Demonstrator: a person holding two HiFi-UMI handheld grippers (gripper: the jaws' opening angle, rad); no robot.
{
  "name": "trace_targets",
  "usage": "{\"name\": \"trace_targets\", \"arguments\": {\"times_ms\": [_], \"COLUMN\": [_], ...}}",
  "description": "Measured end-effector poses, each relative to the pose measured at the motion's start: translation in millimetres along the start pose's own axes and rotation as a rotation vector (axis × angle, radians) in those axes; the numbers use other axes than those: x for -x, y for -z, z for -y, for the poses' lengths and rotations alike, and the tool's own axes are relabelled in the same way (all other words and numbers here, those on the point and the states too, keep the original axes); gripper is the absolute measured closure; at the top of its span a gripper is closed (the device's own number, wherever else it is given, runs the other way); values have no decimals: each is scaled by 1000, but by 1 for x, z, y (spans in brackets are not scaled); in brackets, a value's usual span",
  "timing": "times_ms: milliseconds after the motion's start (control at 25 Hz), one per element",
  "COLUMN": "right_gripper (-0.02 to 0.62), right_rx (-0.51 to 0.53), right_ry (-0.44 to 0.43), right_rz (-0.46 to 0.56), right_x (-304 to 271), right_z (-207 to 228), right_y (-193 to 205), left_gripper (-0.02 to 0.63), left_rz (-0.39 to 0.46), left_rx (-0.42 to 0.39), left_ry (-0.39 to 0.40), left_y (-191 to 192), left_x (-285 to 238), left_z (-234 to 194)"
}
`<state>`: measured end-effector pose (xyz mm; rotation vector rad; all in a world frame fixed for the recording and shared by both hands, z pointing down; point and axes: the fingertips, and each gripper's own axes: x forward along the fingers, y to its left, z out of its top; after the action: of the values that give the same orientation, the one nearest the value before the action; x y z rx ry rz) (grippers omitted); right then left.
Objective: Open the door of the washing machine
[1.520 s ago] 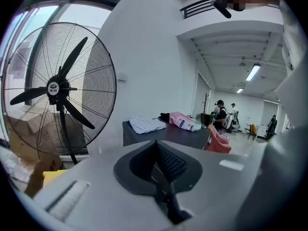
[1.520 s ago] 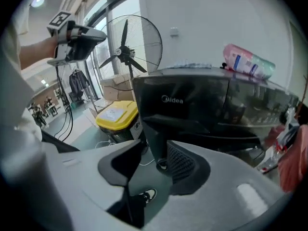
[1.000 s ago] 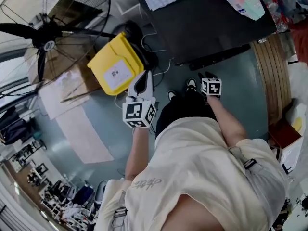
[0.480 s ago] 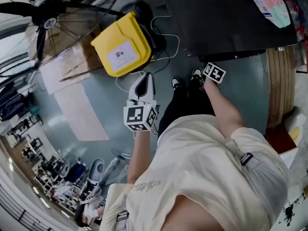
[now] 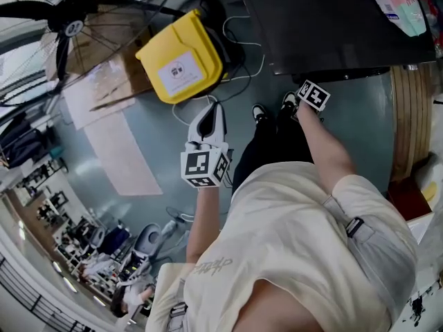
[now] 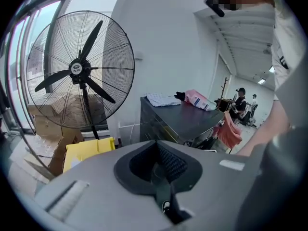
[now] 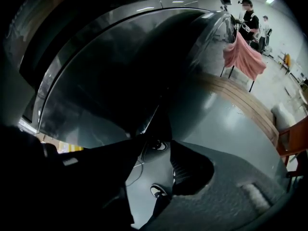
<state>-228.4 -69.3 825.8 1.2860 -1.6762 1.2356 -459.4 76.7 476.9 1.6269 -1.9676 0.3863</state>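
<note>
head view: dark washing machine (image 5: 332, 26) far right; right hand-held gripper (image 5: 311, 95) at its front edge, left hand-held gripper (image 5: 210, 116) apart, over floor (image 5: 138, 151) | left gripper view: jaws together, empty | right gripper view: jaws just been opening, nothing between; curved door (image 7: 106, 66) close above | advice: seat both pads on the door's rim before clamping, then pull along the hinge arc

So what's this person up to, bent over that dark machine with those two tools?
A person stands at a dark washing machine with a gripper in each hand. The right gripper is down by the machine's door, and its jaws have just been opening, with nothing between them. The left gripper hangs aside over the floor, jaws together and empty. The door is not yet gripped.
</note>
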Motion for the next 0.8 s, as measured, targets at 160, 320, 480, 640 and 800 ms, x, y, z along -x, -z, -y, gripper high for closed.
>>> {"name": "trace_targets", "arguments": {"times_ms": [160, 320, 480, 640, 800], "right_gripper": [380, 379, 380, 388, 404], "right_rx": [30, 60, 73, 82, 100], "right_ry": [-7, -30, -26, -45, -30], "right_rz": [-15, -43, -47, -41, -61], "right_x": [0, 7, 7, 13, 23], "right_z": [-1, 3, 15, 28, 49], "right_y": [1, 5, 16, 30, 51], "left_gripper": [590, 590, 589, 590, 589], "left_rz": [5, 7, 13, 25, 29], "left_rx": [-26, -46, -49, -56, -69], "left_ry": [22, 49, 61, 78, 112], "left_y": [-4, -5, -4, 0, 8], "left_x": [-4, -5, -5, -4, 1], "left_z": [8, 20, 25, 30, 37]}}
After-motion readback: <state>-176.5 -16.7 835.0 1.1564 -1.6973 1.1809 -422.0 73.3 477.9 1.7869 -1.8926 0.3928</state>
